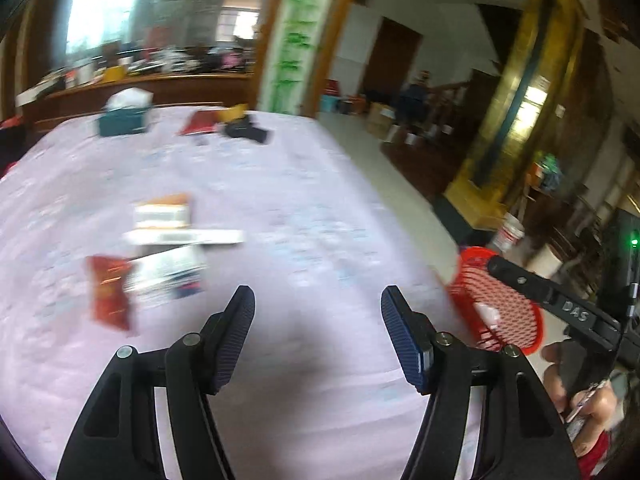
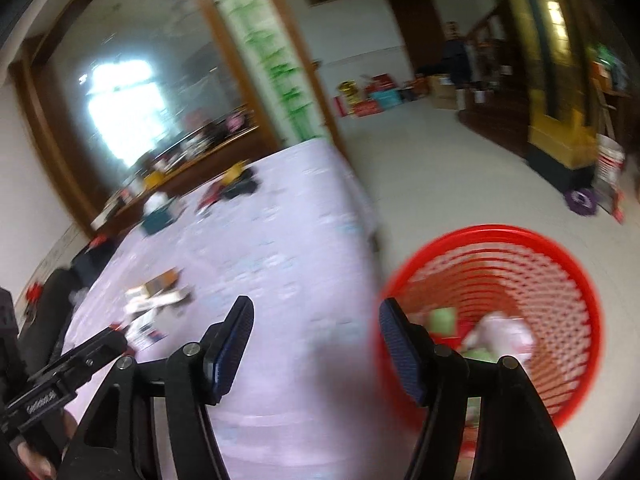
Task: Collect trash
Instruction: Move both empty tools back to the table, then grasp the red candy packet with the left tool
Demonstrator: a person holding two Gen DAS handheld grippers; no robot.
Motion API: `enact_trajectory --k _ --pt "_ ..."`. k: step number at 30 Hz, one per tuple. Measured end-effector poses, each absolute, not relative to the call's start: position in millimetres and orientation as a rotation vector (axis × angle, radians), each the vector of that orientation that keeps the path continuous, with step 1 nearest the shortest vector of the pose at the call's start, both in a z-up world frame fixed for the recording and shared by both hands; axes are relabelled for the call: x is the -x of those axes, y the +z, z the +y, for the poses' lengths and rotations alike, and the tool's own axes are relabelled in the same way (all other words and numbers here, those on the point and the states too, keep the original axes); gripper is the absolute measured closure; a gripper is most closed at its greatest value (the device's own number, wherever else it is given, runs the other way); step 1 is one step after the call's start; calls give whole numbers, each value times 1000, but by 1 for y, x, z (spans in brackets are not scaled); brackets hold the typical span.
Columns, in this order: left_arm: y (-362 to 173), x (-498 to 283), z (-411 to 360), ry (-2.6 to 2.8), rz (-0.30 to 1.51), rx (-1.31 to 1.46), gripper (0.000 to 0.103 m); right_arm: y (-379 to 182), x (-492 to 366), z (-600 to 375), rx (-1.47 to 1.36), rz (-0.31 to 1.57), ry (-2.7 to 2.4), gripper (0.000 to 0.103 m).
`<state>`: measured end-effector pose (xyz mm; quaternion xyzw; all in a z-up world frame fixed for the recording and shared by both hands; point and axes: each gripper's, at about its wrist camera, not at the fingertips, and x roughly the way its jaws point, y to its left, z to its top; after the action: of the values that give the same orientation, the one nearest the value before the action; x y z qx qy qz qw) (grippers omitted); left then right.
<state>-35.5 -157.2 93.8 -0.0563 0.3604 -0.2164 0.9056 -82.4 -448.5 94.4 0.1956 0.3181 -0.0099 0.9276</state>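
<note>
Both views are blurred. My left gripper (image 1: 318,300) is open and empty above a table with a pale pink cloth (image 1: 304,208). A red snack wrapper (image 1: 109,292), a crumpled white packet (image 1: 168,276) and white-and-orange boxes (image 1: 164,216) lie ahead to its left. My right gripper (image 2: 316,312) is open and empty over the table's right edge. A red mesh basket (image 2: 560,280) stands on the floor beside the table, with green and pale trash (image 2: 496,328) inside. The basket also shows in the left wrist view (image 1: 500,304).
A teal tissue box (image 1: 122,118) and red, yellow and black items (image 1: 228,124) lie at the table's far end. A wooden counter (image 1: 160,84) with clutter runs behind. Boxes and a white bucket (image 1: 510,232) stand on the floor at the right.
</note>
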Motion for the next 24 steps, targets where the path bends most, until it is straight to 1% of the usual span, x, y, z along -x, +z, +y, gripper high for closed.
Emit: enact_trajectory --k 1,3,5,9,16,18,19,20,22,24 --pt "93 36 -142 -423 744 122 39 95 78 -435 -383 660 5 33" --pt "89 37 -109 -369 743 146 38 93 72 -415 -363 676 42 29" --pt "85 32 -78 -293 744 167 35 89 64 -393 -355 707 99 29" --pt "70 18 -37 -193 773 219 35 82 50 -358 -323 758 178 29" --pt "39 -21 -37 -167 834 197 36 82 42 -323 -265 787 235 29" --pt "33 -30 -42 -165 849 189 47 81 42 -318 -248 791 236 29" --pt "30 -35 -43 -178 862 196 60 80 43 -318 -245 795 235 29" --pt "26 -40 -42 -192 879 215 63 80 42 -318 -245 799 235 29" --pt "21 -44 -40 -190 881 232 64 78 40 -318 -249 811 237 29" --pt "17 -46 -39 -196 889 247 67 75 37 -318 -255 822 244 29"
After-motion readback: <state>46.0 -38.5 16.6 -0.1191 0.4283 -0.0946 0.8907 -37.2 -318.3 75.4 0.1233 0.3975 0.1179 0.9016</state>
